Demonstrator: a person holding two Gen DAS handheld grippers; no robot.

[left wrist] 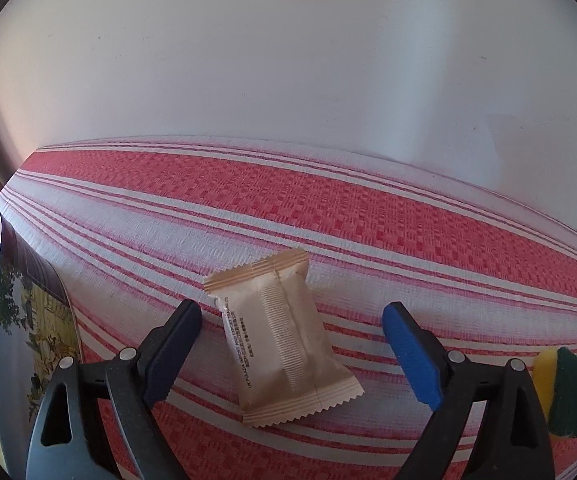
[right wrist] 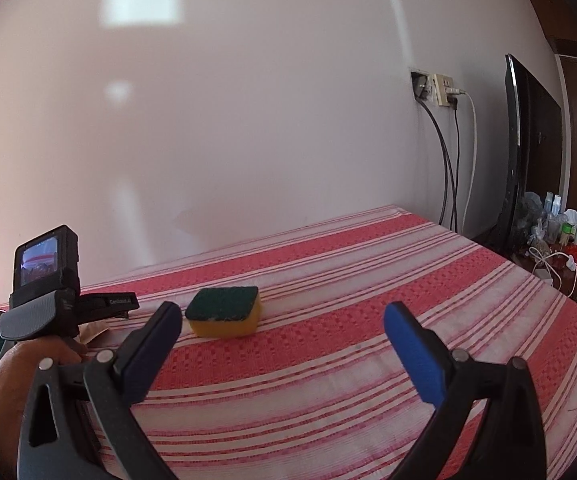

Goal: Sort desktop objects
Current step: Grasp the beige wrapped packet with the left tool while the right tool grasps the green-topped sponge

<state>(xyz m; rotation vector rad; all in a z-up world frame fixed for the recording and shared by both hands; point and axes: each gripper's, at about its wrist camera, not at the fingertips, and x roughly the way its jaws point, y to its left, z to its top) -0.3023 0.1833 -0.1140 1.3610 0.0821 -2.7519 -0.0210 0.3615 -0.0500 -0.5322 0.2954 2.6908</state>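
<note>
Red-and-white striped cloth (left wrist: 328,216) covers the counter (right wrist: 368,280) and fills the lower half of both views, running back to a pale wall (right wrist: 248,120). At the far right of the right wrist view a dark flat screen (right wrist: 514,152) stands on edge near a wall socket (right wrist: 440,90) with cables hanging from it. A printed tray (left wrist: 32,320) with a picture on it sits at the left edge of the left wrist view. The left gripper (left wrist: 292,344) hovers low over the cloth, its fingers (left wrist: 412,356) spread wide apart, and a beige sealed snack packet (left wrist: 284,340) lies flat on the cloth between them, touching neither. The right gripper (right wrist: 284,344) also has its fingers (right wrist: 412,356) held wide apart with nothing between them. A yellow sponge with a green scouring top (right wrist: 224,312) rests on the cloth just ahead of the right gripper's left finger; the same sponge shows at the right edge of the left wrist view.
</note>
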